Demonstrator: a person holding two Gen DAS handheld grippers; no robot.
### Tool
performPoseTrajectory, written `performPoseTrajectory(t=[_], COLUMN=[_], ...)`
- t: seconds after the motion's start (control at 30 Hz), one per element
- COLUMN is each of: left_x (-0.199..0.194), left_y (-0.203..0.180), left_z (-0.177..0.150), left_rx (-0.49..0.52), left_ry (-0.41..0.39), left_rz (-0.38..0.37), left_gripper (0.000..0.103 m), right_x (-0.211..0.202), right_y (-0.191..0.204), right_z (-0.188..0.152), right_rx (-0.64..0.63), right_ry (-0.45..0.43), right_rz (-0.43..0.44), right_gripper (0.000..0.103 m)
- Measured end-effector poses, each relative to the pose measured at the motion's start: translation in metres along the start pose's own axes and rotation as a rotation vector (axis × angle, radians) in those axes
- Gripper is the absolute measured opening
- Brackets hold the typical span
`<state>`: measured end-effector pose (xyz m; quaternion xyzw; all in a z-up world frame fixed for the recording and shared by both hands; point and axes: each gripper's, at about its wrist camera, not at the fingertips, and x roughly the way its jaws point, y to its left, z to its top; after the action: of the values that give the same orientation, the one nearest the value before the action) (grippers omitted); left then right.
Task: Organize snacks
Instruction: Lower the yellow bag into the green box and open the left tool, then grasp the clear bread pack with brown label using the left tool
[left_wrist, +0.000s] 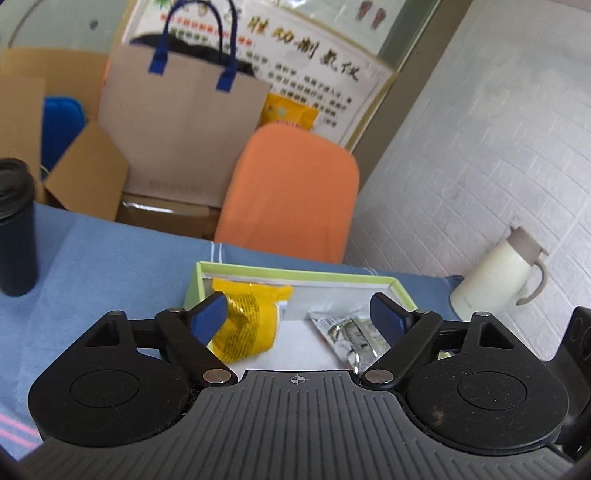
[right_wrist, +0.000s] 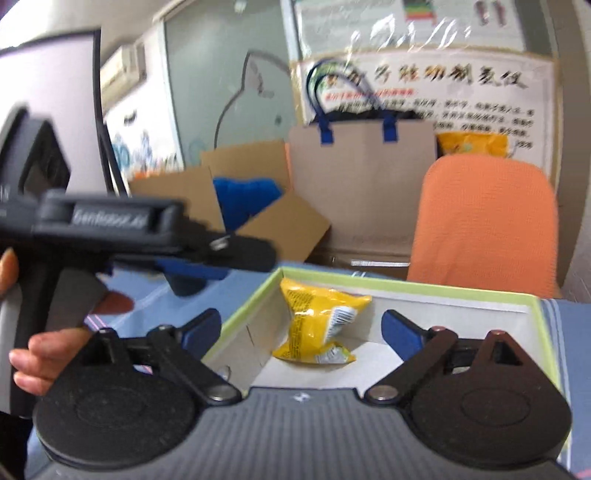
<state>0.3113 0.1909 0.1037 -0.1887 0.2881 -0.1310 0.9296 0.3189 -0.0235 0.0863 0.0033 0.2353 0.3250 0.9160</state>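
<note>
Both pairs of jaws are spread wide and hold nothing. The left gripper (left_wrist: 297, 308) hangs above the green-rimmed box (left_wrist: 295, 274), and its fingers frame the two snacks that lie inside. The right gripper (right_wrist: 301, 328) also points into this box, from the near side.

The yellow snack packet (left_wrist: 247, 319) lies inside the box, against its far-left corner, a little tilted against the wall. The silver snack packet (left_wrist: 351, 334) lies flat on the box floor, more to the right of the yellow one and apart from it. In the right wrist view only the yellow packet shows; the silver one is hidden there.

I think the snacks are in the box because the box is the place for collecting them, and the open jaws suggest that the grippers are not carrying anything at this moment. Whether more snacks wait outside the box, I cannot tell.

Beyond the box on the left stands a dark tumbler (left_wrist: 16, 229), and to the right of the box a cream jug (left_wrist: 498, 273). Behind the box is an orange chair (left_wrist: 291, 195).
</note>
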Motion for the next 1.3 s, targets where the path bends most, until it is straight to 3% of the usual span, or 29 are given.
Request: performPoseTrajectory(t=[0.27,0.47,0.67,0.83,0.97,1.17,1.3], left_x=[-0.052,-0.064,-0.067,-0.074,-0.071,-0.064,-0.061], left_y=[-0.008,-0.01,-0.005,-0.003,-0.006,-0.013,-0.011], left_z=[-0.056,-0.113,-0.156,-0.164,-0.162,-0.162,-0.165], left_rx=[-0.049,-0.101,-0.223,-0.263,-0.251,-0.217,-0.223], left_ry=[-0.002,0.075,0.151,0.157,0.173,0.188,0.196], left_rz=[-0.026,-0.036,-0.049,-0.041,-0.069,-0.073,-0.065], left_gripper=[0.077,0.077,0.077,0.075,0.074,0.073,0.073], right_x=[-0.062,-0.101,-0.105,-0.087,-0.074,-0.09,-0.087], right_y=[0.021,0.045,0.056,0.057,0.053,0.068,0.072], right_z=[-0.051,-0.117,-0.133,-0.128,-0.129,-0.139,-0.139], right_rx=[0.069,0.086,0.061,-0.025,0.004,0.038,0.002], right_ry=[0.014,0.064,0.085,0.097,0.144,0.134,0.136], right_rz=[-0.035,-0.053,-0.06,-0.058,-0.022,0.051,-0.008], right_gripper=[0.102,0.102,0.102,0.102,0.102,0.102,0.102])
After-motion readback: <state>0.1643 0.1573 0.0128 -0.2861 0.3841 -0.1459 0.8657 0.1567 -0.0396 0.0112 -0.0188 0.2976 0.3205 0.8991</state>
